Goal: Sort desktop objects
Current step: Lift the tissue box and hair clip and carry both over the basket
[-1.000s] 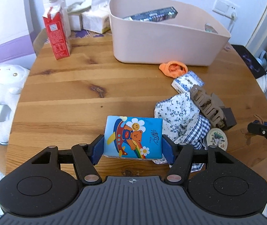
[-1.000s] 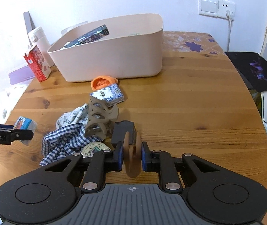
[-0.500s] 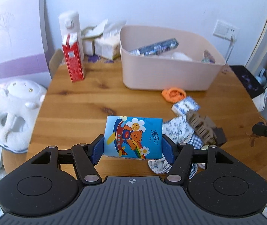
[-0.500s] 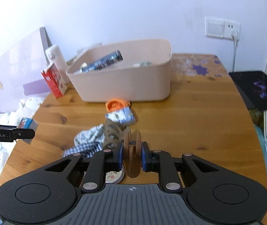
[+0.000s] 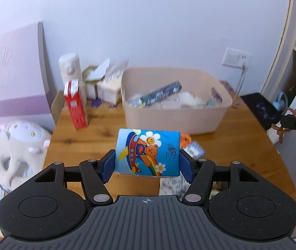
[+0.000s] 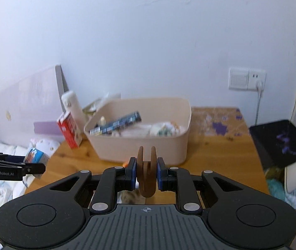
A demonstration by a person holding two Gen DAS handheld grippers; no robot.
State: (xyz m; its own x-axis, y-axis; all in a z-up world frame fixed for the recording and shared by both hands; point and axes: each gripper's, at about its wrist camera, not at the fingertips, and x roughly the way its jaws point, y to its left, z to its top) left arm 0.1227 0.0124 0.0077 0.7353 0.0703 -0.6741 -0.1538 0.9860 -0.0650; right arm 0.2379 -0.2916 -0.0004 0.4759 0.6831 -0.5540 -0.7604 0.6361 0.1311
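Tissue pack: light, soft, squashy; best held by its short ends, as the left claw clamps it now, lifted above the surface.
Brown clip: light, stiff, thin, apt to twist; pinched flat between the clenched right claw.
Bin: far, centre, beyond both loads.
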